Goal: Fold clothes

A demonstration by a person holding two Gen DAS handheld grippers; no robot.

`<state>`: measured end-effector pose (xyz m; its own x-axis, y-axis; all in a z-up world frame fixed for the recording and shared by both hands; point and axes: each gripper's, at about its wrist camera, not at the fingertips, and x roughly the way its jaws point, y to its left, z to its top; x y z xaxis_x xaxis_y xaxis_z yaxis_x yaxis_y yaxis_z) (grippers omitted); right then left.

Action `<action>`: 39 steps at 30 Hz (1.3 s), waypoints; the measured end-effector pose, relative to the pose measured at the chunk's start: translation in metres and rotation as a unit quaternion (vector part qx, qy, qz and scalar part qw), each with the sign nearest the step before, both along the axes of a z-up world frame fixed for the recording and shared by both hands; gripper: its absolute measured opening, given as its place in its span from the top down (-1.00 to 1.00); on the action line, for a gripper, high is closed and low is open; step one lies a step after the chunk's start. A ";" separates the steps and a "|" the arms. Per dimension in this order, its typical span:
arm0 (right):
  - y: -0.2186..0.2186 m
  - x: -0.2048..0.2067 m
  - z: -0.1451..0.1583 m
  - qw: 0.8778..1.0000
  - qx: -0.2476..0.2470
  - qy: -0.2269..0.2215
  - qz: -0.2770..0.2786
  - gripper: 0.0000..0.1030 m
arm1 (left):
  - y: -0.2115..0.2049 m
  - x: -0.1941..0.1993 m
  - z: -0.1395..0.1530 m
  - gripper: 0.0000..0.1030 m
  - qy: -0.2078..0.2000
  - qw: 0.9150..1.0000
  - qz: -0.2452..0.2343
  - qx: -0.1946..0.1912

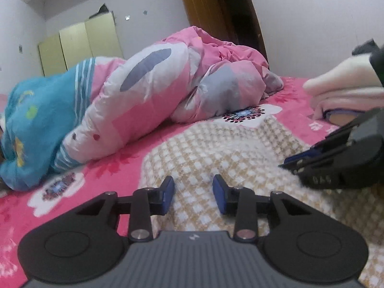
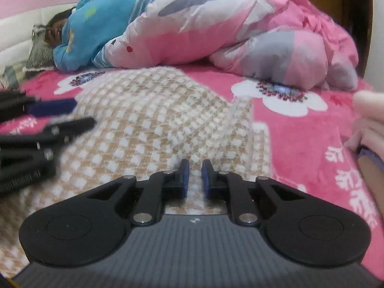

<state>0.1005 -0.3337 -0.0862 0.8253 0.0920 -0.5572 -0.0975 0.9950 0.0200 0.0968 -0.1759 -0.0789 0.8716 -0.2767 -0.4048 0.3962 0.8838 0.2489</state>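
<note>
So there's one checkered tan-and-white garment (image 1: 216,148) lying spread on the bed (image 1: 115,168), on the pink flowered bedspread, and both tools are sitting right over its near edge. Two of them total, one per hand.

The left hand-held gripper (image 1: 194,193) has its two blue pads apart, with a visible gap and the checkered fabric showing behind it. I can't tell if any cloth is actually pinched between them, it looks more like it's just hovering over the fabric, so I'd call it released.

The right hand-held gripper (image 2: 195,177) is almost clenched, with just a narrow slit between its two pads. It's over the garment's near edge too, but whether it's got a bit of fabric nipped in there, can't tell from this angle.

Other stuff, counted: one stack of folded clothes (image 1: 343,91) off to the right on the bed, cream and pale pink layers. One big pink-white-grey quilt (image 1: 168,84) bunched along the far side, and one person (image 2: 96,24) in a blue top lying next to it. One yellowish wardrobe (image 1: 79,43) with three door panels against the back wall, and one brown door (image 1: 216,9).
</note>
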 end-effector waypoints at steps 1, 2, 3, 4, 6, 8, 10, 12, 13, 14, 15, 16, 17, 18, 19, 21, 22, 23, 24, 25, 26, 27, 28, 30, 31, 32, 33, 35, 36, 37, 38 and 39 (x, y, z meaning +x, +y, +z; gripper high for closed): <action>0.003 -0.001 0.000 1.000 -0.009 -0.002 0.001 0.81 | 0.001 0.000 0.001 0.25 0.003 1.000 0.000 -0.005; 0.006 -0.002 0.000 1.000 -0.017 -0.003 0.001 0.81 | 0.002 -0.001 0.004 0.25 0.005 1.000 0.000 -0.007; 0.007 -0.001 0.002 1.000 -0.023 0.000 0.003 0.81 | 0.003 0.000 0.009 0.24 0.014 1.000 -0.002 -0.013; 0.007 -0.001 0.006 1.000 -0.027 0.004 0.004 0.81 | 0.005 0.001 0.015 0.22 0.025 0.999 -0.004 -0.020; 0.008 -0.004 0.023 0.999 -0.044 0.001 0.005 0.79 | 0.012 0.008 0.030 0.11 0.048 0.998 -0.010 -0.036; 0.005 -0.004 0.043 0.999 -0.045 -0.028 -0.001 0.78 | 0.011 0.013 0.039 0.05 0.043 0.998 -0.022 -0.049; 0.004 -0.003 0.060 0.998 -0.036 -0.056 -0.001 0.78 | 0.010 0.019 0.048 -0.02 0.037 0.997 -0.033 -0.063; 0.003 0.007 0.060 0.998 -0.035 -0.061 -0.002 0.78 | 0.005 0.031 0.048 -0.02 0.053 0.995 -0.048 -0.070; 0.002 0.013 0.057 0.998 -0.033 -0.056 -0.001 0.78 | 0.002 0.043 0.041 -0.03 0.078 0.993 -0.055 -0.072; 0.001 0.021 0.045 0.999 -0.031 -0.039 0.001 0.78 | 0.000 0.052 0.031 -0.05 0.091 0.992 -0.056 -0.070; 0.001 0.032 0.026 0.999 -0.042 -0.007 0.000 0.79 | -0.003 0.060 0.023 -0.05 0.102 0.991 -0.058 -0.069; 0.000 0.040 0.005 0.999 -0.049 0.011 0.001 0.80 | -0.005 0.064 0.020 -0.05 0.107 0.990 -0.063 -0.067; -0.002 0.040 -0.004 0.999 -0.043 0.005 -0.003 0.81 | -0.008 0.065 0.021 -0.08 0.108 0.990 -0.061 -0.063; -0.003 0.040 -0.001 0.999 -0.040 0.007 -0.005 0.81 | -0.011 0.066 0.022 -0.09 0.109 0.991 -0.060 -0.059; -0.004 0.040 0.003 0.999 -0.038 0.010 -0.006 0.81 | -0.011 0.065 0.024 -0.09 0.110 0.991 -0.061 -0.055; -0.005 0.039 0.012 0.999 -0.035 0.011 -0.008 0.81 | -0.009 0.068 0.032 -0.07 0.116 0.989 -0.062 -0.064; -0.006 0.039 0.017 0.999 -0.034 0.008 -0.008 0.80 | -0.006 0.071 0.037 -0.07 0.120 0.988 -0.063 -0.074; -0.007 0.038 0.022 0.999 -0.033 0.005 -0.008 0.80 | -0.004 0.074 0.043 -0.07 0.122 0.987 -0.061 -0.083; -0.008 0.037 0.027 0.999 -0.032 0.002 -0.008 0.80 | -0.003 0.080 0.046 -0.07 0.120 0.987 -0.056 -0.088; -0.011 0.039 0.029 0.999 -0.030 0.001 -0.015 0.80 | -0.005 0.090 0.044 -0.05 0.131 0.986 -0.048 -0.087; -0.014 0.042 0.030 0.999 -0.028 0.000 -0.022 0.80 | -0.007 0.099 0.039 -0.07 0.143 0.985 -0.042 -0.085; -0.016 0.049 0.019 0.999 -0.029 0.016 -0.024 0.81 | -0.012 0.109 0.026 -0.07 0.160 0.983 -0.042 -0.078; -0.017 0.058 0.007 0.999 -0.030 0.035 -0.026 0.81 | -0.016 0.116 0.016 -0.07 0.171 0.982 -0.042 -0.071; -0.012 0.062 -0.008 0.998 -0.054 0.024 -0.023 0.82 | -0.024 0.114 0.014 -0.18 0.163 0.984 -0.044 -0.054; -0.011 0.061 -0.007 0.998 -0.057 0.024 -0.023 0.83 | -0.027 0.112 0.016 -0.19 0.159 0.985 -0.044 -0.044; -0.013 0.061 -0.006 0.998 -0.052 0.024 -0.024 0.83 | -0.025 0.110 0.019 -0.19 0.156 0.986 -0.044 -0.046; -0.015 0.060 -0.005 0.998 -0.046 0.024 -0.024 0.82 | -0.024 0.108 0.022 -0.18 0.153 0.986 -0.045 -0.047; -0.022 0.052 0.006 0.999 -0.023 0.017 -0.023 0.82 | -0.015 0.096 0.035 -0.08 0.147 0.986 -0.043 -0.064; -0.025 0.041 0.017 0.999 -0.011 0.008 -0.031 0.82 | -0.007 0.084 0.045 -0.08 0.144 0.985 -0.048 -0.084; -0.029 0.029 0.029 0.999 0.001 -0.001 -0.040 0.79 | 0.001 0.071 0.054 -0.08 0.137 0.983 -0.061 -0.102; -0.029 0.014 0.041 0.999 0.012 -0.015 -0.039 0.78 | 0.009 0.057 0.062 -0.09 0.128 0.982 -0.074 -0.115; -0.027 -0.005 0.054 0.999 0.019 -0.026 -0.028 0.78 | 0.017 0.041 0.067 -0.09 0.116 0.983 -0.086 -0.113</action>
